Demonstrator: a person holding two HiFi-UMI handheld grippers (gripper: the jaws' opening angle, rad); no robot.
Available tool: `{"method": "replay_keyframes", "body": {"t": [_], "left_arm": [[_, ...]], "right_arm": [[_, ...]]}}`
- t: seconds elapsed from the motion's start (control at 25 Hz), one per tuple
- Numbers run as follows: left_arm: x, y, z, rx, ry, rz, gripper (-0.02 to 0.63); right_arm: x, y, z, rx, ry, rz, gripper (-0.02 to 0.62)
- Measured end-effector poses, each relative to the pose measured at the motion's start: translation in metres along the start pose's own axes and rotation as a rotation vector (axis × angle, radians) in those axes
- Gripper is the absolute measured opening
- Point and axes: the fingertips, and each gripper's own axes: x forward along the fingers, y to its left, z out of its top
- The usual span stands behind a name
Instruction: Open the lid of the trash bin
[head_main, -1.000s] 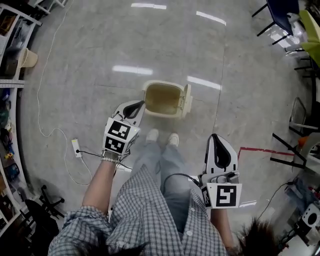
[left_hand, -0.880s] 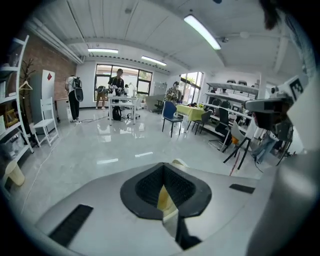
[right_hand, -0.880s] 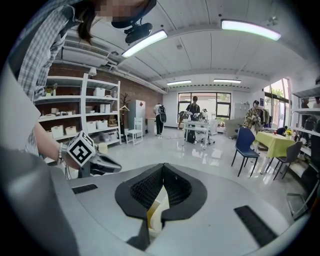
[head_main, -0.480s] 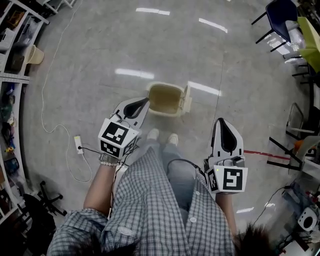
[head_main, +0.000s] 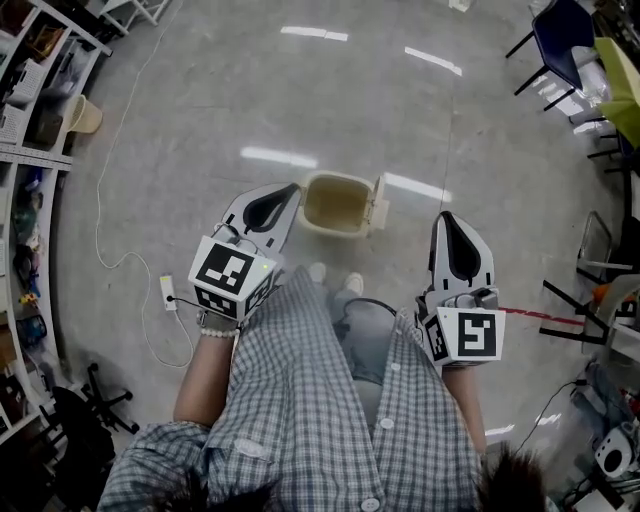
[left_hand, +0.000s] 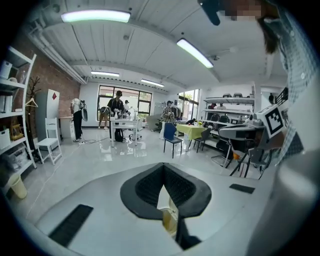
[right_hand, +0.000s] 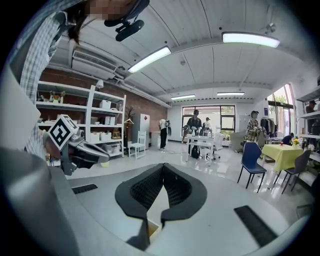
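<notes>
On the floor (head_main: 200, 110) by my feet (head_main: 331, 277) the trash bin (head_main: 335, 205) keeps its lid (head_main: 379, 203) open; my left tongs (head_main: 289, 191) and right tongs (head_main: 448, 219), closed and empty, have drawn back: job likely done.

— Can any word, number or brand be read?

— None can be made out. Only black-and-white square markers are seen, printed on the left cube (head_main: 232, 272), borne by the left tool (head_main: 291, 191), and on the right cube (head_main: 470, 337), borne by the right tool (head_main: 447, 216). No letters are carried by them.
</notes>
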Motion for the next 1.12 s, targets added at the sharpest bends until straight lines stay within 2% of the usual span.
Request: {"method": "replay_keyframes", "body": {"t": [0.12, 0.32, 0.6, 0.76, 1.12], "left_arm": [[-0.007, -0.002, 0.007, 0.004, -0.006, 0.015, 0.005], [-0.011, -0.008, 0.026, -0.021, -0.062, 0.020, 0.005], [-0.009, -0.017, 0.056, 0.024, -0.126, 0.000, 0.005], [-0.008, -0.021, 0.059, 0.049, -0.135, -0.004, 0.005], [-0.013, -0.013, 0.062, 0.033, -0.151, 0.017, 0.005]], "right_arm": [[0.003, -0.004, 0.009, -0.006, -0.017, -0.002, 0.017], [0.007, -0.006, 0.025, -0.026, -0.061, 0.018, 0.017], [0.008, -0.012, 0.044, -0.051, -0.104, 0.011, 0.017], [0.007, -0.012, 0.044, -0.037, -0.108, 0.005, 0.017], [0.009, -0.007, 0.044, -0.040, -0.105, 0.018, 0.017]]}}
